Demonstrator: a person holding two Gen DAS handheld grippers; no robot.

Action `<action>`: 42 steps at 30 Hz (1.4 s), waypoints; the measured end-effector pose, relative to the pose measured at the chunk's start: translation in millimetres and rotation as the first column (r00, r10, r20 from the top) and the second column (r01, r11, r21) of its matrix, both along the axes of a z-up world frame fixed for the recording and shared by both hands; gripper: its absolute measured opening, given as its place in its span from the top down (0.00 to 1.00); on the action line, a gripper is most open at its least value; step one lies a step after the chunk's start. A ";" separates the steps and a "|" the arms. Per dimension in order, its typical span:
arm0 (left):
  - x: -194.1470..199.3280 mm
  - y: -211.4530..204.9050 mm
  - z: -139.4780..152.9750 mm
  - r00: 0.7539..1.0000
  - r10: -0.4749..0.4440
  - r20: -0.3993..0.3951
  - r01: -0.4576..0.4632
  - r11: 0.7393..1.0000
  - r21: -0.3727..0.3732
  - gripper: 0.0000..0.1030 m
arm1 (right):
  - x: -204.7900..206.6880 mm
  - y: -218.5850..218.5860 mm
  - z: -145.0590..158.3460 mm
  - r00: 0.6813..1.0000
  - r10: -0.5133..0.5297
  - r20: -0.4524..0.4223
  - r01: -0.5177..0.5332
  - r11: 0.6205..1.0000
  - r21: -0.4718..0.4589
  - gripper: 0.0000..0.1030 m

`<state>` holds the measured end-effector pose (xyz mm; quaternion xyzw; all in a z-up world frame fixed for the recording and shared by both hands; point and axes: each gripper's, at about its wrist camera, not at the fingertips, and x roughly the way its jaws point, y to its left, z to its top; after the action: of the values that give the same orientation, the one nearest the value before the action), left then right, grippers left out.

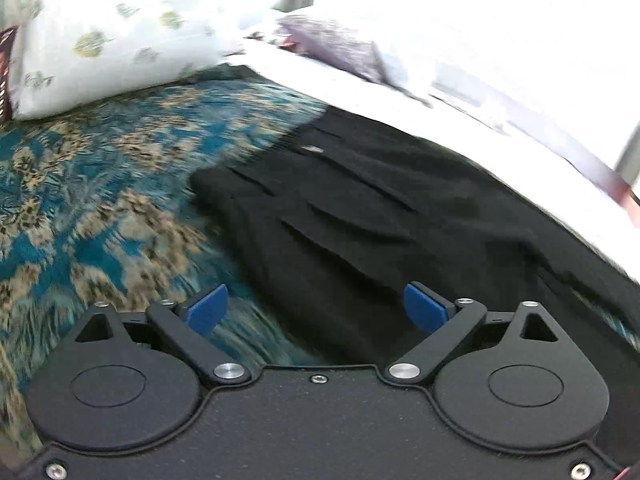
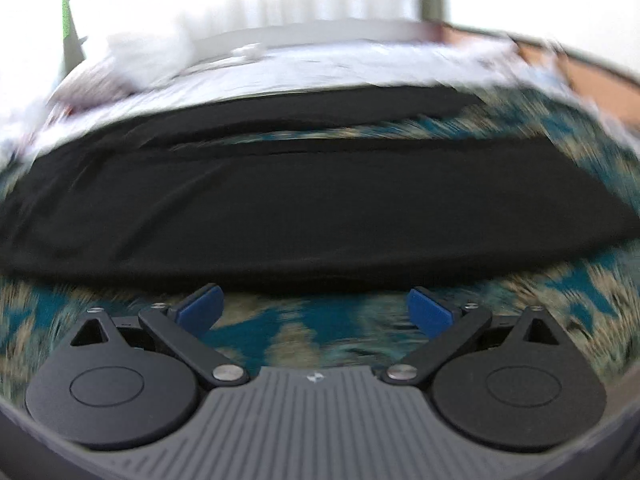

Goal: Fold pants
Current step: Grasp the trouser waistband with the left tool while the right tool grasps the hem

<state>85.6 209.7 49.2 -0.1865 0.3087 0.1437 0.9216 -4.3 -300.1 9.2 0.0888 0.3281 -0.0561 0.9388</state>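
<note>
Black pants [image 1: 360,216] lie flat on a bed with a teal and beige patterned bedspread [image 1: 100,184]. In the left wrist view the waist end with creases is at centre and right. My left gripper [image 1: 316,310] is open and empty, just above the near edge of the pants. In the right wrist view the pants [image 2: 312,208] stretch across the frame, two legs side by side. My right gripper [image 2: 314,312] is open and empty over the bedspread [image 2: 304,328], just short of the pants' near edge. Both views are blurred.
A white pillow with a green pattern [image 1: 120,28] lies at the far left of the bed. White bedding [image 1: 460,40] borders the far side of the pants. A wooden bed edge [image 2: 588,68] shows at the far right.
</note>
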 end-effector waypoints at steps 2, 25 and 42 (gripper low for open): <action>14.7 17.0 -5.2 0.999 0.035 -0.014 -0.035 0.999 -0.018 0.16 | 2.0 -30.4 -1.2 0.997 -0.078 -0.004 0.079 0.993 0.085 0.03; 78.7 38.4 -37.7 0.969 0.246 0.000 -0.246 0.969 -0.029 0.21 | 66.7 -134.8 -12.1 0.941 -0.336 -0.036 0.327 0.878 0.349 0.39; 62.0 20.0 11.6 0.961 0.269 0.062 -0.275 0.944 0.181 0.89 | 52.2 -124.2 7.8 0.923 -0.383 -0.028 0.381 0.903 0.198 0.93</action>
<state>147.7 229.7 60.8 -0.1421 0.2482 0.2946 0.9118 47.8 -424.3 17.0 0.2452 0.3028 -0.2050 0.8979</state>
